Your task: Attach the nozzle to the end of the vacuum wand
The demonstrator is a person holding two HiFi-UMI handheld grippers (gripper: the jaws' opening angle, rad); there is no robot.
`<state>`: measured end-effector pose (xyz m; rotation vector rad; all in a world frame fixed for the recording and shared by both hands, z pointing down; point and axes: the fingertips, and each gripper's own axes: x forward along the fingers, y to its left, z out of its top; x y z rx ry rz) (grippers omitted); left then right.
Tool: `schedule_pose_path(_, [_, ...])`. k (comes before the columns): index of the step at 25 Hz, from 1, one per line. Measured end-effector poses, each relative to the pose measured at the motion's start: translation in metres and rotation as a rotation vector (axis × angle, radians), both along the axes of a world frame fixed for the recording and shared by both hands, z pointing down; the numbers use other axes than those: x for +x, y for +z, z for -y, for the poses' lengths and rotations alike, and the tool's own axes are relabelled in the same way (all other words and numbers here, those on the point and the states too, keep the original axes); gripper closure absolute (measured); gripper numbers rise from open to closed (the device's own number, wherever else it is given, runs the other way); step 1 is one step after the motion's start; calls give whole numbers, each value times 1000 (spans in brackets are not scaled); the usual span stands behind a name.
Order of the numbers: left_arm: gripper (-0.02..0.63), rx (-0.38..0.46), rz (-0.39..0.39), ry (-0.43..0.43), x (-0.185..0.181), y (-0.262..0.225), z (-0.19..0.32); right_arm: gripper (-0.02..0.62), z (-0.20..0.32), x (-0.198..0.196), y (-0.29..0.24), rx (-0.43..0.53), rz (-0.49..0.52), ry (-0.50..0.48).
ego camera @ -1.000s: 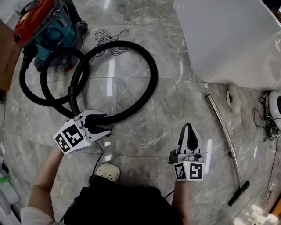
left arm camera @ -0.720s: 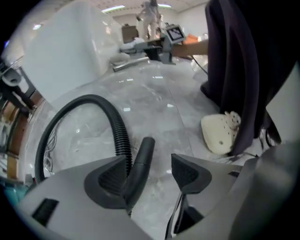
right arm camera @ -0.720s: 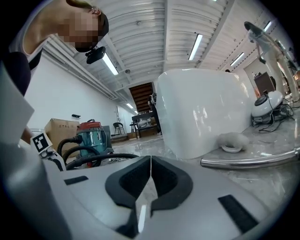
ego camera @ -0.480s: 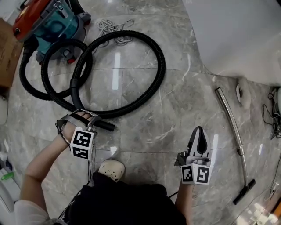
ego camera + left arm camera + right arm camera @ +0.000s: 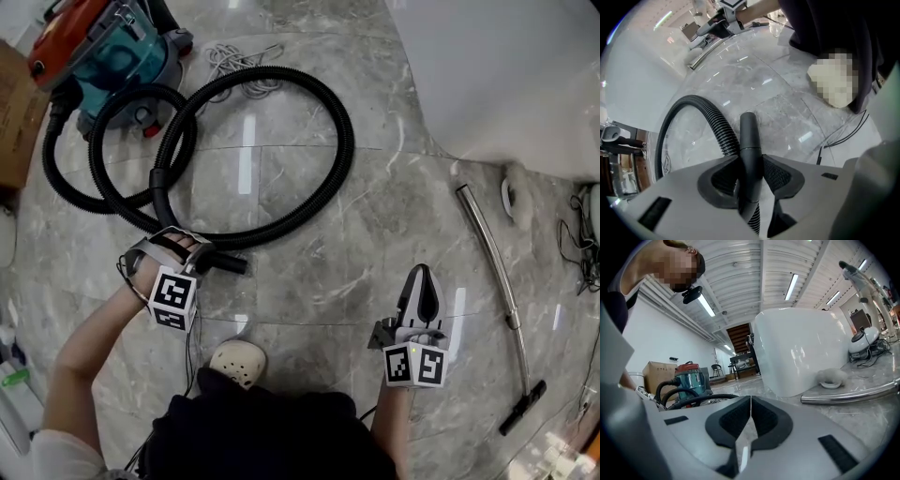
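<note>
Left gripper (image 5: pixel 192 255) lowered, closing on hose end (image 5: pixel 749 136)

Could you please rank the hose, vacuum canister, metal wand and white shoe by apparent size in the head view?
1. Black corrugated hose, the widest loop.
2. Red and teal vacuum canister, bulkier though cropped.
3. Curved chrome wand, longer than the canister but thin, so that pair is debatable.
4. White clog.
</note>
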<state>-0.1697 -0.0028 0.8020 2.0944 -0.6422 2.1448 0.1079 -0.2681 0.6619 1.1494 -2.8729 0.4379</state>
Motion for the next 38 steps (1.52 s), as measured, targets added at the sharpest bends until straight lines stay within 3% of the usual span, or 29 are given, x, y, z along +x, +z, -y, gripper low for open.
schedule_pose_path(3, [443, 4, -27, -17, 5, -8, 6, 580, -1, 4, -1, 1, -2, 5])
schedule_pose_path(14, [445, 222, -384, -213, 63, -62, 96, 580, 14, 46, 11, -7, -42, 99])
schedule_pose_path(22, [446, 363, -524, -341, 81, -71, 158, 578, 56, 96, 27, -10, -180, 133])
schedule_pose_path(28, [446, 421, -588, -429, 82, -60, 189, 570, 109, 116, 47, 2, -503, -30])
schedule_pose_path(34, [446, 417, -587, -438, 80, -48, 193, 370, 173, 122, 70, -47, -793, -204])
schedule_pose_path(38, [446, 407, -574, -423, 82, -40, 194, 347, 196, 127, 97, -101, -1001, -394])
